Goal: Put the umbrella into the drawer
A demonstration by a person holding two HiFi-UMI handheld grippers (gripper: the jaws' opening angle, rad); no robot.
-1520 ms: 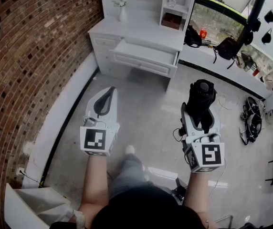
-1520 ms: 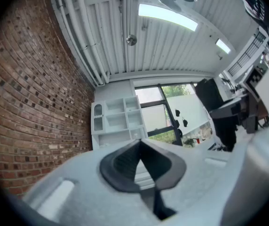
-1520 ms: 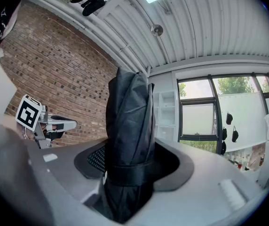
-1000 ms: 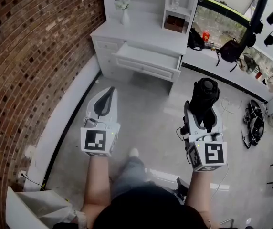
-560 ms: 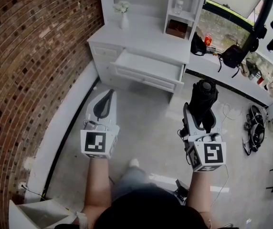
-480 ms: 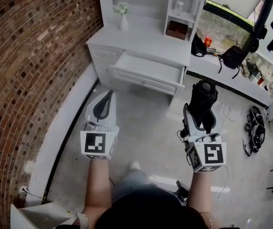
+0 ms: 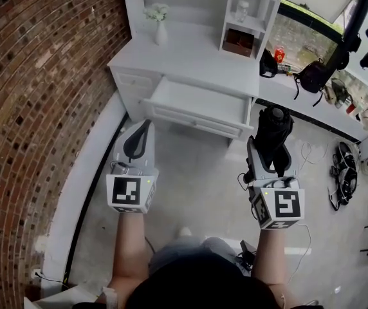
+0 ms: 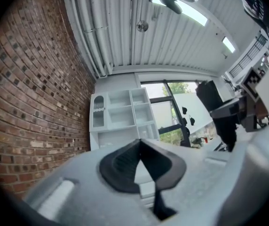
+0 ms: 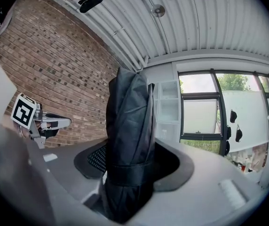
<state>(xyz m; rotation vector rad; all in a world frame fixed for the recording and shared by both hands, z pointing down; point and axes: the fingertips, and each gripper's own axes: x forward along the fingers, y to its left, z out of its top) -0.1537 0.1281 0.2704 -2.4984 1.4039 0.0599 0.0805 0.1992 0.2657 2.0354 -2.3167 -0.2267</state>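
Note:
A black folded umbrella [image 7: 273,126] stands upright between the jaws of my right gripper [image 7: 269,145], which is shut on it around the strap. In the right gripper view the umbrella [image 9: 129,121] fills the middle and hides the gap of the right gripper [image 9: 132,166]. My left gripper [image 7: 143,125] is held level beside it on the left, shut with nothing in it; its pads meet at the tip [image 8: 139,142]. The white drawer [image 7: 197,120] stands pulled out of the white desk [image 7: 184,60], ahead of both grippers and a short way off.
A curved brick wall [image 7: 36,89] runs along the left. On the desk stand a vase of flowers [image 7: 156,19] and a shelf unit [image 7: 245,15] with a jar and a brown box. Bags [image 7: 309,76] hang on the sill at right; cables [image 7: 343,156] lie on the floor.
Both grippers have moved forward toward the desk, side by side, with the umbrella still held. The open drawer now shows larger and nearer in the head view.

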